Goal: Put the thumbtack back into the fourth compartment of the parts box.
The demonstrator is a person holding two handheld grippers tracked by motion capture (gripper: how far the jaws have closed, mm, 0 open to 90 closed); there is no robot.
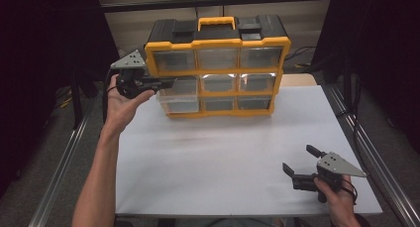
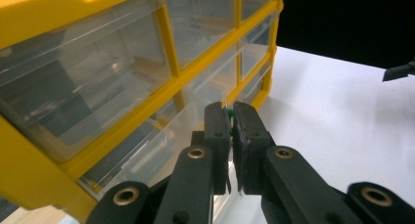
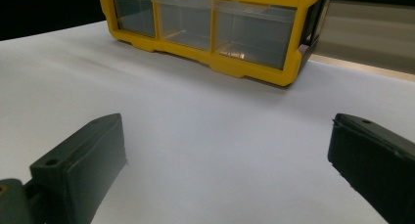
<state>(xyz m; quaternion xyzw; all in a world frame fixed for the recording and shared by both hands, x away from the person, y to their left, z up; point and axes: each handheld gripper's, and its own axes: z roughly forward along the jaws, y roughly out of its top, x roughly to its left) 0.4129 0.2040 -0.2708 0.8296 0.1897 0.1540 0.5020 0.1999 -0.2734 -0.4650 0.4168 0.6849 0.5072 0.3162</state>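
While the left tool point(image 1: 166, 82) sits at the left end of the organizer's middle row, its jaws are nearly shut, pinching the thin clear front edge of a drawer point(image 1: 179, 86). Left tool view confirms: the 2 pads are almost together w/ a sliver of clear plastic lip point(image 2: 227, 106) between them; a small green spot shows in the gap, can't tell what it is. That drawer juts forward of the yellow frame on the left column, partly pulled out. Contents not legible through the plastic.

Organizer point(image 1: 218, 43): yellow frame, black top, yellow carry handle point(image 1: 216, 23), 3 rows x 3 columns of clear drawers. Stands upright at the far side of the white counter point(image 1: 223, 162), front facing the person. Other drawers look flush w/ the frame.

Left hand point(image 1: 121, 105) cradles the tool body from beneath, forearm coming up along the counter's left edge.

Right tool point(image 1: 301, 162) is near the counter's front right corner, well apart from the organizer, held by the right hand point(image 1: 337, 195). Jaws wide apart, nothing between them. Right tool view: both pads at the frame's sides w/ bare white counter in the gap, the organizer's bottom row point(image 3: 205, 26) farther off.
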